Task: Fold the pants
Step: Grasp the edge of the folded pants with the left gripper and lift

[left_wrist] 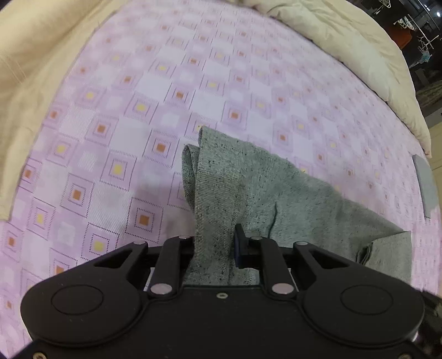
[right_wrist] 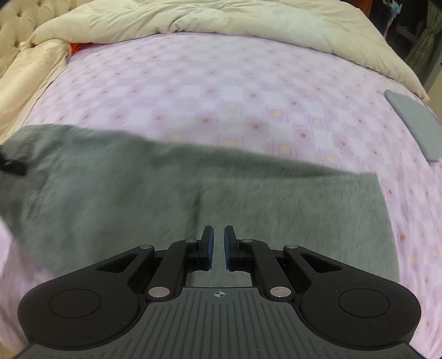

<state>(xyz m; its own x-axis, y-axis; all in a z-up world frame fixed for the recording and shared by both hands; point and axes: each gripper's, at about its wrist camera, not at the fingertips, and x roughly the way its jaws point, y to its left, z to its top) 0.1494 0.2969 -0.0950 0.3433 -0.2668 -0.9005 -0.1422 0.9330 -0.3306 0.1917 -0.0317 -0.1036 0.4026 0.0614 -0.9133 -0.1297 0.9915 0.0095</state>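
The grey speckled pants [left_wrist: 248, 187] lie on a pink checked bed sheet [left_wrist: 116, 116]. My left gripper [left_wrist: 215, 243] is shut on a bunched fold of the pants, which rises between its fingers and drapes off to the right. In the right wrist view the pants [right_wrist: 165, 193] spread wide and blurred below my right gripper [right_wrist: 218, 243]. Its blue-padded jaws stand a narrow gap apart with nothing between them, just above the cloth. The left gripper's tip shows at the far left edge [right_wrist: 11, 165].
A cream duvet [right_wrist: 221, 19] is piled along the far side of the bed and a cream bolster [left_wrist: 25, 82] lies at the left. A flat grey folded item [right_wrist: 414, 121] lies near the bed's right edge. A dark room lies beyond.
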